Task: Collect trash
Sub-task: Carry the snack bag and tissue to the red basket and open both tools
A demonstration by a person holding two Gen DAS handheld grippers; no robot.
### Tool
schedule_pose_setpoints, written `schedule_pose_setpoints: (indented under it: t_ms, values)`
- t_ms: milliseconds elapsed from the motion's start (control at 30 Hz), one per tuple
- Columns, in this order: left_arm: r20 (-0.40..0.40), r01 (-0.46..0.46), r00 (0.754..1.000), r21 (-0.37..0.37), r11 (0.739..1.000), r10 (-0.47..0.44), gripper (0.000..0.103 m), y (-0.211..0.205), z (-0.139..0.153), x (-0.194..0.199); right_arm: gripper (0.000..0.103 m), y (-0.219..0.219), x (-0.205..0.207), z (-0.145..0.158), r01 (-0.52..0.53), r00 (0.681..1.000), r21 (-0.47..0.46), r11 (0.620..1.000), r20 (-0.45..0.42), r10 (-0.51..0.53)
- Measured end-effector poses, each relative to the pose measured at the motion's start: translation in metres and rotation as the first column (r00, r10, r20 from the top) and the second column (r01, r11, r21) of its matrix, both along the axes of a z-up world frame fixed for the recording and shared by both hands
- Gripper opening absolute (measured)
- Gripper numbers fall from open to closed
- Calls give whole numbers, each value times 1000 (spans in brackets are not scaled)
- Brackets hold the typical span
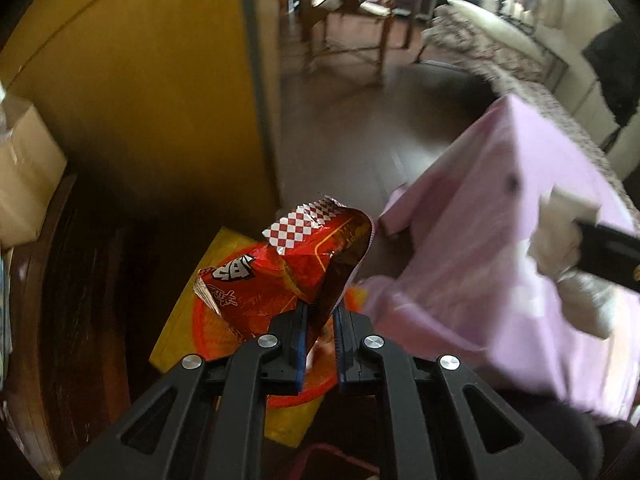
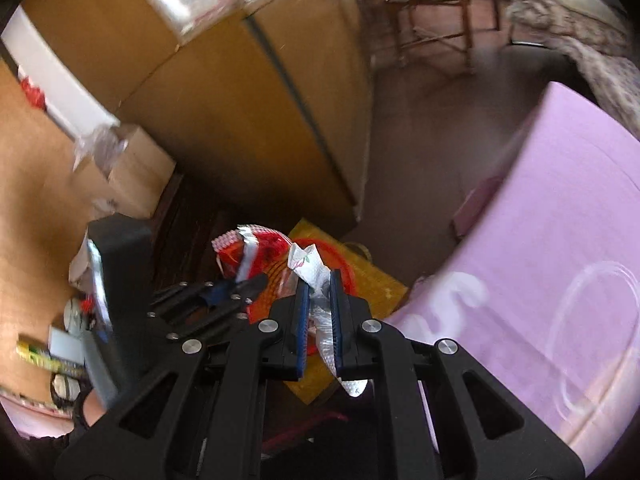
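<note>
My left gripper [image 1: 320,312] is shut on a red snack wrapper [image 1: 288,268] with a checkered edge, held above an orange bin [image 1: 208,332] lined with a yellow bag [image 1: 180,328]. My right gripper [image 2: 319,280] is shut on a white and silver wrapper [image 2: 320,308], also above the orange bin [image 2: 348,276]. In the right wrist view the left gripper [image 2: 236,292] and its red wrapper [image 2: 256,248] show to the left of the bin. In the left wrist view the right gripper's black body [image 1: 608,252] shows at the right edge.
A pink-covered table [image 2: 540,260] stands on the right, close to the bin. A tall yellow-brown cabinet [image 1: 140,80] and cardboard boxes [image 2: 132,172] stand on the left. Dark floor [image 1: 360,128] runs back to wooden chairs [image 1: 352,8] and a patterned couch [image 1: 500,48].
</note>
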State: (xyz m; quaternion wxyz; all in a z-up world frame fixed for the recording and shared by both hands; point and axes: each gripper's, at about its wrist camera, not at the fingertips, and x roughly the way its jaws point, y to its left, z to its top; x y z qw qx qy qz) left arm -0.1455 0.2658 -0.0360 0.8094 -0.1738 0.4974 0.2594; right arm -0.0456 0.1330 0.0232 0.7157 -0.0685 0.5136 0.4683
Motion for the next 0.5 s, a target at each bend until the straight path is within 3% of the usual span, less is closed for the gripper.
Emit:
schedule_pose_setpoints:
  t_ms: [233,500]
  values:
    - [-64,-44,997,-30,999,42,12,29,-33,-14,11,59,-9,-24,-91,994,-72,993,-73,86]
    - [-105,-76,992,-63,995,69,12,51,-57,-21,11,95,-12,-61,-110,983,-119,987,-159,90]
